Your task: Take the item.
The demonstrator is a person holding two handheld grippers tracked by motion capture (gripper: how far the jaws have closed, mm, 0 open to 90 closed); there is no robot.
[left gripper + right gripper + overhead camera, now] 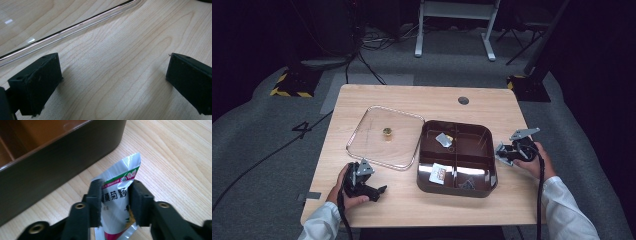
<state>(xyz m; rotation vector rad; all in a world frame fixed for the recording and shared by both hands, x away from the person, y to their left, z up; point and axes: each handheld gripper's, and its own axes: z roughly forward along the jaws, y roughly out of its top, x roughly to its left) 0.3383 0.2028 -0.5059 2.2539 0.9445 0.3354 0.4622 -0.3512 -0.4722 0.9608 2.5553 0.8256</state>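
Care at the box wall looks like the main point of this step: the right hand-held gripper (116,202) has a small foil sachet (120,202) pinched and sits just outside the near wall of the dark compartment box (62,162), so the likely job is to carry the sachet over that wall and let it go in one compartment. It would do best to rise enough that the sachet's loose top edge clears the rim, travel level, then lower before opening, since a thin packet can cling to a pad or flutter sideways. The jaws of this hand-held gripper are closed hard on the sachet's middle, with its printed top sticking up beyond them and the wooden surface (175,157) below. In the high view the right hand-held gripper (508,152) is just beside the box (457,187), on its right. The left hand-held gripper (113,85) rests wide open with nothing between its jaws, over bare surface, and the edge of the clear lid (67,30) lies just ahead of it.
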